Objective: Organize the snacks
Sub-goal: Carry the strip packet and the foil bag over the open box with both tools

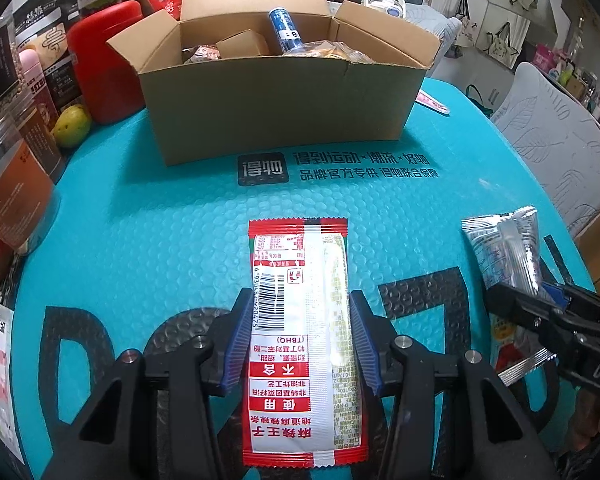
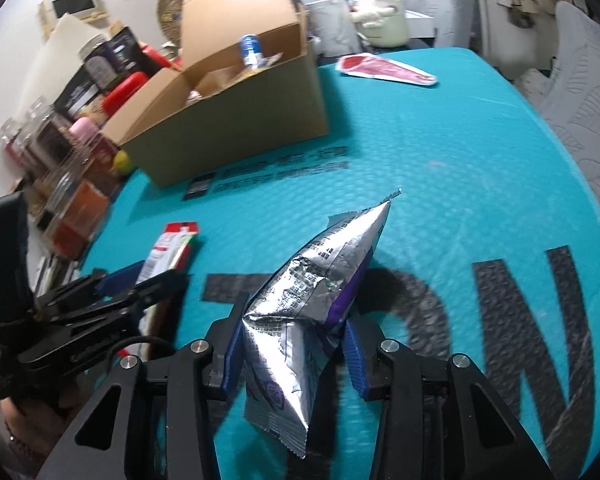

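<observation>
Fingers [image 1: 240,344] angled down clamp red packet [image 1: 300,340] (flat).

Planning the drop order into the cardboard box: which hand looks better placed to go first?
Left, probably. The left gripper grips the red packet, with the box straight ahead. The right gripper pinches a crumpled silver packet; its box lies off to the left.

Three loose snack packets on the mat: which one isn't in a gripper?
The red-and-pink packet lying flat right of the cardboard box. The red-and-white packet sits in the left gripper, the silver one in the right gripper.
</observation>
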Tool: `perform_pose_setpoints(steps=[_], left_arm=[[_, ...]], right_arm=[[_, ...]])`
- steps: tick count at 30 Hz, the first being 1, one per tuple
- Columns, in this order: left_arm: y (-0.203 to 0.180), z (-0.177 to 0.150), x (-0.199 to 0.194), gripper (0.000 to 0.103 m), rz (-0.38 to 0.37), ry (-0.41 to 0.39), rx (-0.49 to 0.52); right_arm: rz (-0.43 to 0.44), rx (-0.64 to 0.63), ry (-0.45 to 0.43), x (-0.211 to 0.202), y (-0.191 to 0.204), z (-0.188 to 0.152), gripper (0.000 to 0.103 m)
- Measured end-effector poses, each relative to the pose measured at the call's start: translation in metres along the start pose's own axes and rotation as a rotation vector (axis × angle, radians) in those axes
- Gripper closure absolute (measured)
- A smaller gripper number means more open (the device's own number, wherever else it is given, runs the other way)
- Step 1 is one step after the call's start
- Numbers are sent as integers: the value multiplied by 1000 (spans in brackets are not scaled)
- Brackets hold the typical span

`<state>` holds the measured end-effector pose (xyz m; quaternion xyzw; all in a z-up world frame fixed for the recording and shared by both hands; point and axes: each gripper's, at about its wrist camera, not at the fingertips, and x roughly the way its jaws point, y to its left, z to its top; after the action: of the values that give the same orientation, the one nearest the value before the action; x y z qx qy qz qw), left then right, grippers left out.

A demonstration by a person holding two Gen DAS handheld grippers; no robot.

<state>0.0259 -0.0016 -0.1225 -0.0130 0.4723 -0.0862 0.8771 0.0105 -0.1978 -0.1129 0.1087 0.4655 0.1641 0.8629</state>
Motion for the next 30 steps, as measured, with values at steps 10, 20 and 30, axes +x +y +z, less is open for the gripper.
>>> perform_pose_setpoints(steps=[10,20,30], left_arm=[[10,-4,-33,56,-25,-49,-13],[15,7,-75,56,-31,-164,-7],[22,45,-118,56,-42,-332,-10]], right_arm=[[132,-68,1,3,35,-1,61],[178,-125,-62,-18,62,11,61],[207,-202,-193,-58,86,50,61]])
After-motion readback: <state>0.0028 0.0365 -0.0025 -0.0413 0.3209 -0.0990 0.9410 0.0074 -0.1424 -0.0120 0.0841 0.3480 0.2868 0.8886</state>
